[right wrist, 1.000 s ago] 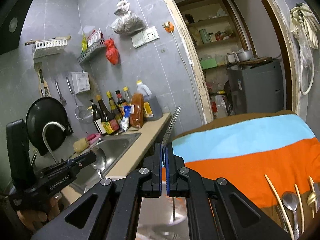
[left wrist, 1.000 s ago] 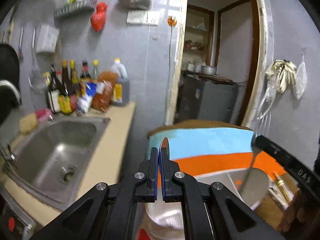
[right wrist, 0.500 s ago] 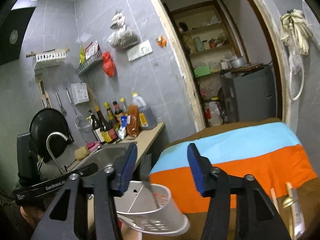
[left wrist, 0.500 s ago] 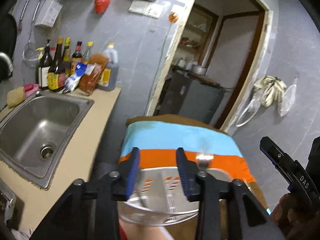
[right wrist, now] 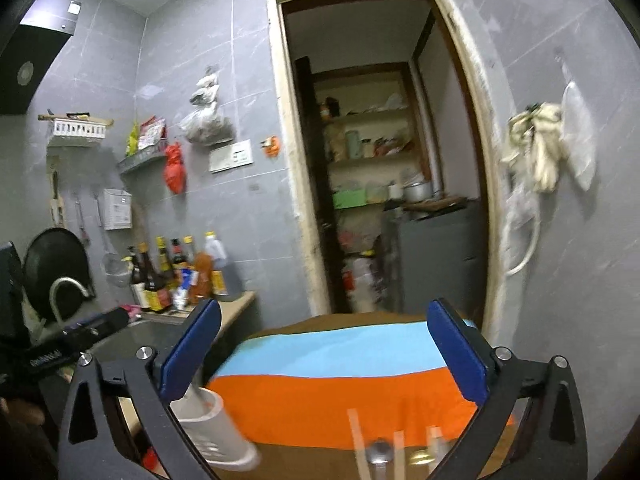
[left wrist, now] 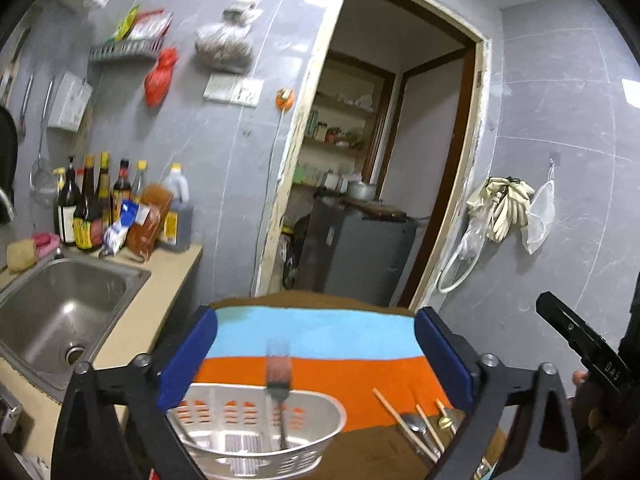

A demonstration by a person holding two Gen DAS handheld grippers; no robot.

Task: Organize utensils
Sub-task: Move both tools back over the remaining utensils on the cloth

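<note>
A white slotted utensil basket [left wrist: 320, 400] stands at the near left of a table under a blue, orange and brown striped cloth [left wrist: 320, 336]. A fork [left wrist: 279, 380] stands tines-up in the basket, blurred. Loose chopsticks and spoons [left wrist: 418, 424] lie on the cloth to its right. My left gripper [left wrist: 316, 344] hangs above the basket, its jaws opening wide with nothing between them. My right gripper [right wrist: 324, 354] is likewise opening and holds nothing, raised over the cloth [right wrist: 340, 352]. The basket [right wrist: 208, 420] is at its lower left and the blurred loose utensils [right wrist: 376, 450] lie below it.
A steel sink [left wrist: 60, 312] is set in a beige counter on the left, with sauce bottles [left wrist: 92, 208] behind it. Straight ahead an open doorway [left wrist: 384, 160] leads to a pantry with a grey cabinet. Gloves and bags [left wrist: 504, 208] hang on the right wall.
Both grippers went from shut on a utensil over the basket to wide open. Both have lifted and drawn back. The fork now stands in the basket.
</note>
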